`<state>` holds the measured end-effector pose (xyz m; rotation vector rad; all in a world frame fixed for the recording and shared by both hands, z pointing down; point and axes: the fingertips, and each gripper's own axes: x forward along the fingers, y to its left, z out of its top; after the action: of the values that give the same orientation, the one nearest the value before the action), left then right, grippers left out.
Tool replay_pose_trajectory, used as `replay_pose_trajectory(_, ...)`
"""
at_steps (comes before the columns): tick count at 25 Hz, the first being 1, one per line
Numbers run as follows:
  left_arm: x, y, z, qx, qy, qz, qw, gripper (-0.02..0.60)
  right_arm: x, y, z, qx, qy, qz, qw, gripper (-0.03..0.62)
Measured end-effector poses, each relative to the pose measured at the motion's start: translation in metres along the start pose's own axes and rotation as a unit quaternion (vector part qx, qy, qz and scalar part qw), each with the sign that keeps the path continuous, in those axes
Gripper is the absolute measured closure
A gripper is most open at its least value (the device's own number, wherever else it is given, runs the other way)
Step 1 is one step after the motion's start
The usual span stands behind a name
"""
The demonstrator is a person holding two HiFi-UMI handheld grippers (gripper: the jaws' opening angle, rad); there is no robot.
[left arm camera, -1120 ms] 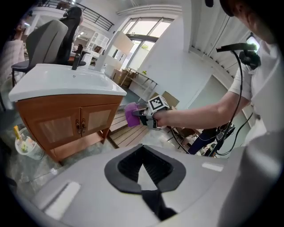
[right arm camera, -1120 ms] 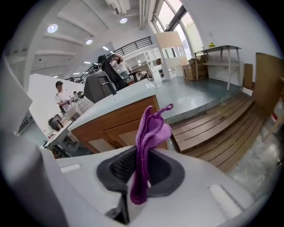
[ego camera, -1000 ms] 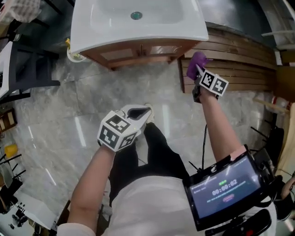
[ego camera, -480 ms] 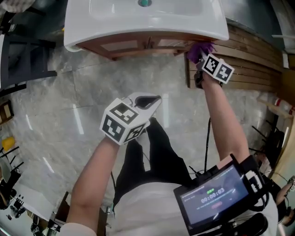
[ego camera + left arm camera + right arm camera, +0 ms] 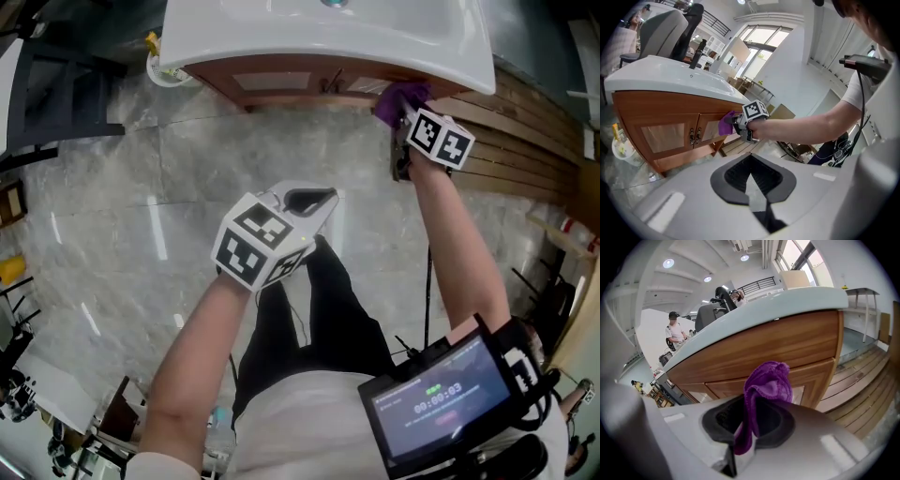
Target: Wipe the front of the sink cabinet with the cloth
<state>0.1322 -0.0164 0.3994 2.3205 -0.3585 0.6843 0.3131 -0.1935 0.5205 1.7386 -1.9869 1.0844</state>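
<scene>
Since a second ago the right gripper [image 5: 407, 116] has risen from beside the wooden slats [image 5: 525, 141] to the cabinet [image 5: 281, 81]. Its jaws are clenched on the purple cloth [image 5: 397, 97], one bunched fold standing above them and a tail hanging below. The cloth sits at the right end of the cabinet front, on the right-hand door [image 5: 707, 126] just beneath the sink [image 5: 281, 42] rim; actual contact appears likely but cannot be confirmed. Left gripper [image 5: 302, 202] hangs over the marble floor [image 5: 141, 206], well apart from the cabinet, jaws closed together with nothing between them.
</scene>
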Motion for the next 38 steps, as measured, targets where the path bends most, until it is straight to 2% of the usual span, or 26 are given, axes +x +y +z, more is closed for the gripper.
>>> replay_pose_trajectory(9,-0.036,0.026,-0.026,-0.001,0.001,0.031,0.9995,0.574,0.029,0.089,-0.018,-0.031,0.016,0.047,0.998,0.539)
replay_pose_trajectory(19,-0.059,0.046,-0.044,-0.021,0.006,0.044,0.9988,0.574,0.055,0.166,-0.026,-0.066,0.036,0.097,0.992,0.539)
replay_pose_trajectory(30,-0.089,0.056,-0.067,-0.039,-0.006,0.059,0.9975,0.574,0.089,0.269,-0.047,-0.102,0.052,0.161,0.98,0.539)
replay_pose_trajectory(38,-0.113,0.078,-0.092,-0.077,-0.002,0.087,0.9932,0.574,0.117,0.334,-0.062,-0.128,0.064,0.209,0.967,0.539)
